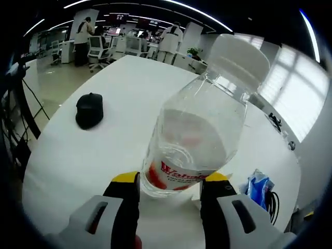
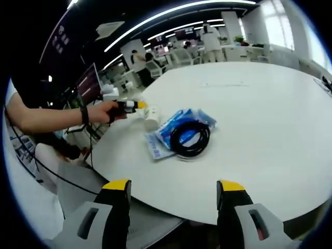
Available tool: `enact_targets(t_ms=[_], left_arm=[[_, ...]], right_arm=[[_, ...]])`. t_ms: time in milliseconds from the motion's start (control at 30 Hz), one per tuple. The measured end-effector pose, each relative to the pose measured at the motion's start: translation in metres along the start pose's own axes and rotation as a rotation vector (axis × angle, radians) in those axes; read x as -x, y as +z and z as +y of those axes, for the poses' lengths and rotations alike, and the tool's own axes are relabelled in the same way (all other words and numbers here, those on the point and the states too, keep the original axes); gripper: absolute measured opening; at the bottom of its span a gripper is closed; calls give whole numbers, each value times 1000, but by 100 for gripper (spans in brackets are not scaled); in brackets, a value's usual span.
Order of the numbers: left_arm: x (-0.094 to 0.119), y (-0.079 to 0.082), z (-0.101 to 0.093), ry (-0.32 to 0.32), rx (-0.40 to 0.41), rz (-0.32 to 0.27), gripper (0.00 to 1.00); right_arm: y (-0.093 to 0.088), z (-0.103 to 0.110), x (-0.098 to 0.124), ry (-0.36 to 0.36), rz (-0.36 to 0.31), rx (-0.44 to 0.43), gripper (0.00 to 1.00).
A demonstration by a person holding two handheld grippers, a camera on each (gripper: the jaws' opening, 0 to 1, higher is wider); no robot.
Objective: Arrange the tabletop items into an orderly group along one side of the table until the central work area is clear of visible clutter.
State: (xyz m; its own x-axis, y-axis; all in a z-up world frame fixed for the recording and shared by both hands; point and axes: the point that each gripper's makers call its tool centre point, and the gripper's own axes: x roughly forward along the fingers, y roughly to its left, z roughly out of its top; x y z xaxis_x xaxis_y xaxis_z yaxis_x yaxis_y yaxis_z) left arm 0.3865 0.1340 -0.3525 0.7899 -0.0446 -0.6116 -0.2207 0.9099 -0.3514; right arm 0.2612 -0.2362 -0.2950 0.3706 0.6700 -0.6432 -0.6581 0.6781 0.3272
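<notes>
A clear plastic water bottle [image 1: 199,129] with a white cap and a red-printed label leans away from me over the white table [image 1: 129,88]. Its base sits between the yellow-tipped fingers of my left gripper [image 1: 170,181], which is shut on it. The right gripper view has the same bottle [image 2: 151,116] at the table's left edge, held by the left gripper [image 2: 139,106] in a person's hand. My right gripper [image 2: 174,188] is open and holds nothing, just off the near table edge. Ahead of it a black coiled cable [image 2: 190,138] lies on a blue and white packet [image 2: 162,139].
A black mouse-like object [image 1: 89,110] rests on the table's left part. The blue packet [image 1: 258,187] and cable [image 1: 273,203] lie near the right edge. Office chairs, desks and several standing people [image 1: 82,40] are beyond the table's far end.
</notes>
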Motion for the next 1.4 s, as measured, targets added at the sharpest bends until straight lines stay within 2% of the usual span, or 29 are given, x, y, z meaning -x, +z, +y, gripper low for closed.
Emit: enact_targets(t_ms=[300,500,667,900,1167,1200,1400], left_arm=[[-2,0,4,3,1,4,46],[2,7,2,-24,9,-22,49],[-9,9,15,-19,23,-29,49],[-15,11,24,-17,-6,-36,47],[-17,20,22,-19,-50,-63,41],[-18,20,22,-20,-51,-68,38],[-18,18,19,16,-31,-85,38]], right_arm=[[2,-4,-3,7,0,-2,68],[6,-8,-10,20,-4,-5,68],[9,-10,-18,37,-1,-3,68],[12,-9,-25,60,0,-1,68],[10,-11,-24,68,5,-2,68],[9,-11,-24,68,5,-3,68],[8,-17,-19,59,0,-15,68]])
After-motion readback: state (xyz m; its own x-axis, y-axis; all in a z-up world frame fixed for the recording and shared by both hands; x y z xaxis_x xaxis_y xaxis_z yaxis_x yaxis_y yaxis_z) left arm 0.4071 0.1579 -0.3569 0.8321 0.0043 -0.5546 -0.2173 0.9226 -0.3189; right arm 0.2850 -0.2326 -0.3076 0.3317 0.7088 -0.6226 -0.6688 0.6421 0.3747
